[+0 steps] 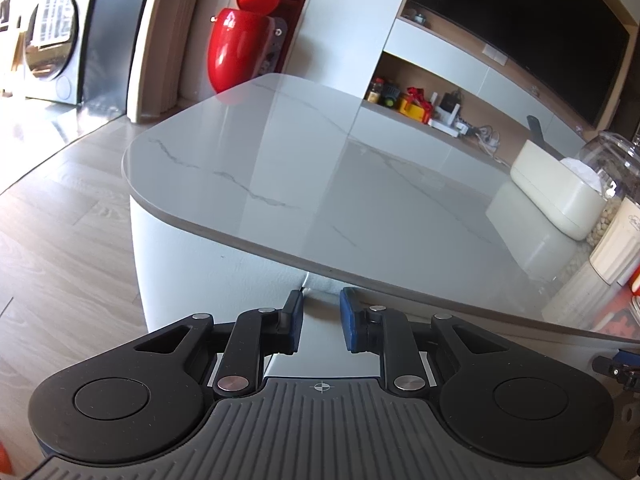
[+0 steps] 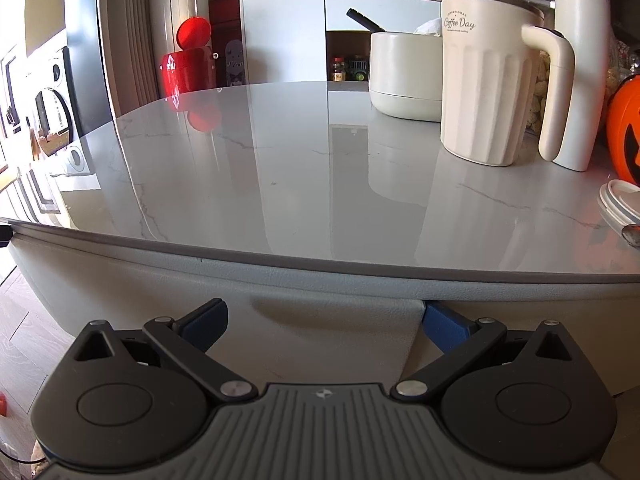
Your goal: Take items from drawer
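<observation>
The drawer front is a pale grey panel with a recessed pull, just under the marble tabletop's front edge. My right gripper stands wide open in front of it. The right fingertip is partly tucked past the panel's right end, and neither pad presses on it. In the left wrist view my left gripper is below the table's edge. Its blue pads close on a narrow, light strip, the drawer front's end, which fills the gap between them. The drawer's inside is hidden.
On the tabletop's right side stand a cream "Coffee Day" mug, a tall flask, a cream tissue box, a glass jar and an orange pumpkin bucket. A red bin stands behind, wood floor to the left.
</observation>
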`<move>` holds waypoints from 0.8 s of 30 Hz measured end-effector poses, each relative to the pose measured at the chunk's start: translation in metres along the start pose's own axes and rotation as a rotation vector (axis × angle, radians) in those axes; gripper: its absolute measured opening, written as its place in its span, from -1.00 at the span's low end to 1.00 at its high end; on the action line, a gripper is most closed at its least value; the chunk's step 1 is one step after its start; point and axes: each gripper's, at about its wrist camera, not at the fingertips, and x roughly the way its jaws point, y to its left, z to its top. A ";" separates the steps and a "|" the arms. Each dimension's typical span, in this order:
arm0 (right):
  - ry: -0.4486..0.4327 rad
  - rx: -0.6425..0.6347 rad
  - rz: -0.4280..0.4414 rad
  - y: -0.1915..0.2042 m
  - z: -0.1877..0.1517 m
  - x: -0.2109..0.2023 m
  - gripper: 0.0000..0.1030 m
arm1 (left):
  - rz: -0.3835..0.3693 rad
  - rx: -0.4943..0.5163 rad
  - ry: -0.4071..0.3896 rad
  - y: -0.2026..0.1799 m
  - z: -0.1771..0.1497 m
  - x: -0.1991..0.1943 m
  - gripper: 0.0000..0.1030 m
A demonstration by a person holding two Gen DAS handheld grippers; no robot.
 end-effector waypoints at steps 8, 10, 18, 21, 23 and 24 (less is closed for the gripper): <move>0.032 -0.051 0.045 -0.004 0.001 0.001 1.00 | -0.221 0.220 0.135 -0.037 -0.015 0.008 -0.72; 0.037 -0.061 0.051 -0.005 0.001 0.001 1.00 | -0.193 0.184 0.100 -0.033 -0.014 0.002 -0.71; 0.038 -0.030 0.050 -0.007 0.004 0.004 1.00 | 0.039 -0.057 -0.057 0.016 0.003 -0.013 -0.69; 0.035 -0.038 0.050 -0.007 0.003 0.004 1.00 | 0.012 -0.108 -0.041 0.021 0.007 -0.008 -0.72; 0.033 -0.047 0.048 -0.008 0.001 0.002 1.00 | 0.014 -0.096 -0.040 0.021 0.008 -0.009 -0.73; 0.033 -0.049 0.047 -0.008 0.001 0.002 1.00 | 0.011 -0.091 -0.038 0.019 0.008 -0.008 -0.73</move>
